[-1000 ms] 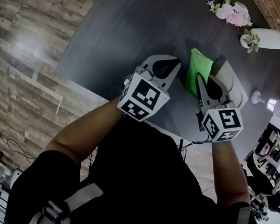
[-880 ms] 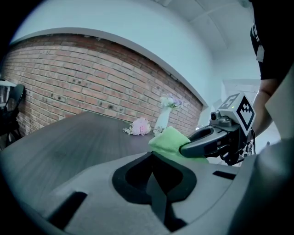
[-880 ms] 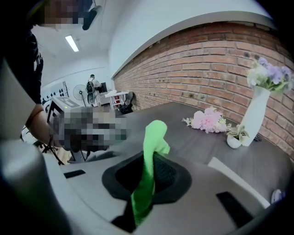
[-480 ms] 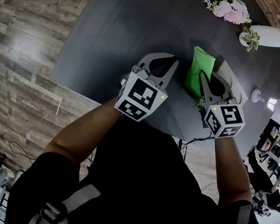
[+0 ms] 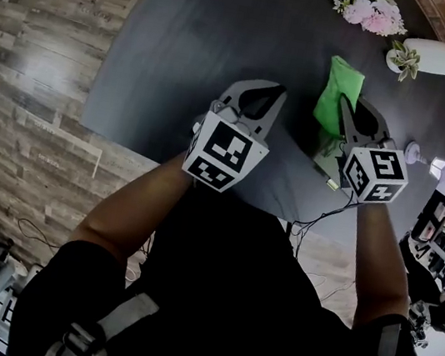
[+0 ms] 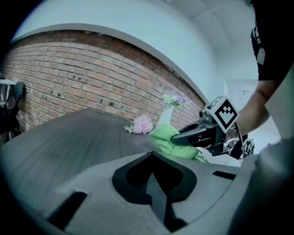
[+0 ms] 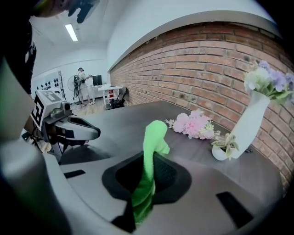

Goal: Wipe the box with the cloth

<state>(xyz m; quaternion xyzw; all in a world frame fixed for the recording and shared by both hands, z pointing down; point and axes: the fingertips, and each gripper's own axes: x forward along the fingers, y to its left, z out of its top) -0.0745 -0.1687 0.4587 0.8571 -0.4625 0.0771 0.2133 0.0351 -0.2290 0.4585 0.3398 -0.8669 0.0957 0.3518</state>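
Cloth (image 7: 155,135) clamped in the right gripper (image 5: 344,102), jaws pinched on its lower end so the green tail sticks up past the tips, free to drag over a surface. Box (image 5: 325,158) is probably the pale slab just under that gripper, mostly hidden. Left gripper (image 6: 150,156) jaws together on nothing, parked beside it over the table (image 5: 212,36), apart from the cloth, likely spare for steadying the box

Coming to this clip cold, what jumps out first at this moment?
The bright green cloth stands out most, pinched in the right gripper and sticking out past its jaws over the dark table. Beside it the left gripper is shut and empty. At the table's far edge, pink flowers lie near a white vase.
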